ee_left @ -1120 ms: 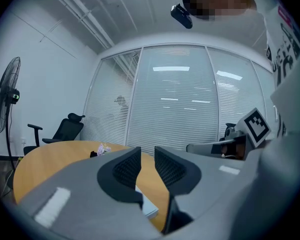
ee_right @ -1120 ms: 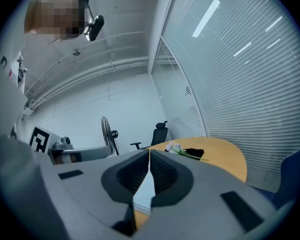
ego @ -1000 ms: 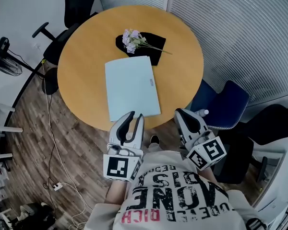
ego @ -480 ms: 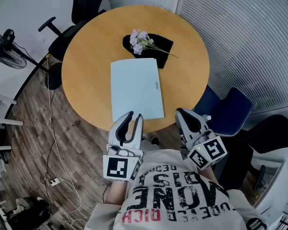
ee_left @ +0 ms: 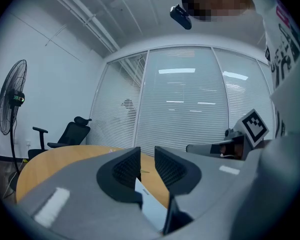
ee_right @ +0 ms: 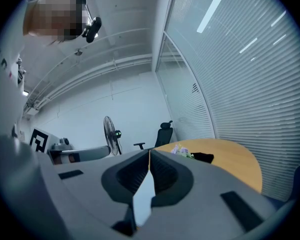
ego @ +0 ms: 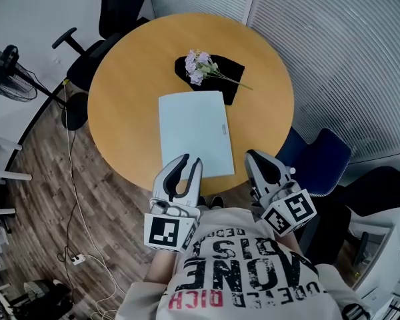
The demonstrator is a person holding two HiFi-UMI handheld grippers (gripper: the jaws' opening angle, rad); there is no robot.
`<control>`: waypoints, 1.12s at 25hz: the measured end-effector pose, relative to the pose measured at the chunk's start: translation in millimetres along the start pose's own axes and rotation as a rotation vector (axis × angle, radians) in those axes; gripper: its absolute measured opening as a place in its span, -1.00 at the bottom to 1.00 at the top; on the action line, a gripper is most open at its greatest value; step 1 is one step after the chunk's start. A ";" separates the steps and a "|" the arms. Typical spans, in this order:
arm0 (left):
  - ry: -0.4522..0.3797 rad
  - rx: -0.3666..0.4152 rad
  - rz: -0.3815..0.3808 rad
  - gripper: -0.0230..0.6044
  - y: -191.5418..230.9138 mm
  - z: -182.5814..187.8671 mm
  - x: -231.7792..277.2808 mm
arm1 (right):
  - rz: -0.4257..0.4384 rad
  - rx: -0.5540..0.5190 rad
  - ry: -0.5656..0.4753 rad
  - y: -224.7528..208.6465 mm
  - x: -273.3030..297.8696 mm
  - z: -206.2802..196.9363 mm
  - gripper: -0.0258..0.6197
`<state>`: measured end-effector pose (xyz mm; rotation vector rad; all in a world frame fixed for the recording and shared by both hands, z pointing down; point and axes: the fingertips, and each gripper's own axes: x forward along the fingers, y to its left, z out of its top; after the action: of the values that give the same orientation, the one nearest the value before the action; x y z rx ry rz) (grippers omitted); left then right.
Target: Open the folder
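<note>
A pale blue folder (ego: 195,133) lies shut and flat on the round wooden table (ego: 127,92), its near edge close to the table's front rim. My left gripper (ego: 186,162) is held level at the folder's near left part, open, with nothing between its fingers. In the left gripper view the folder (ee_left: 151,205) shows through the gap of the left gripper (ee_left: 147,156). My right gripper (ego: 257,159) is just right of the folder's near right corner, with its tips together. In the right gripper view the right gripper (ee_right: 149,156) is shut, and the folder (ee_right: 142,200) shows below.
A bunch of lilac flowers (ego: 200,65) lies on a black cloth (ego: 217,71) beyond the folder. A black office chair (ego: 120,2) and a fan (ego: 10,79) stand at the left, a blue chair (ego: 320,157) at the right. Cables (ego: 73,179) run across the floor.
The person and both grippers have come closer to the table, so the folder's near edge now sits right at the fingertips. Neither gripper's jaws have changed.
</note>
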<state>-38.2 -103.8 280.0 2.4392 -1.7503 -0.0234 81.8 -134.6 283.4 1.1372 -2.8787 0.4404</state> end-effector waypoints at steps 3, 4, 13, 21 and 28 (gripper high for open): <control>0.001 0.000 -0.004 -0.62 9.6 4.8 3.7 | 0.000 0.000 0.004 1.8 9.9 4.1 -0.88; 0.001 -0.001 -0.004 -0.62 12.3 5.6 4.6 | 0.001 0.000 0.006 2.6 12.4 4.8 -0.88; 0.068 -0.046 -0.008 -0.62 21.9 -11.2 8.3 | 0.001 0.020 0.049 1.5 25.8 -10.7 -0.88; 0.090 -0.087 0.012 -0.62 28.1 -23.8 -0.6 | 0.014 0.027 0.074 7.8 32.6 -22.1 -0.88; 0.129 -0.078 -0.014 -0.62 20.3 -37.0 1.9 | -0.019 0.044 0.100 -0.2 27.2 -37.2 -0.88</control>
<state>-53.3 -108.1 319.3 2.3418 -1.6466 0.0619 58.7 -143.0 322.3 1.1134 -2.7837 0.5469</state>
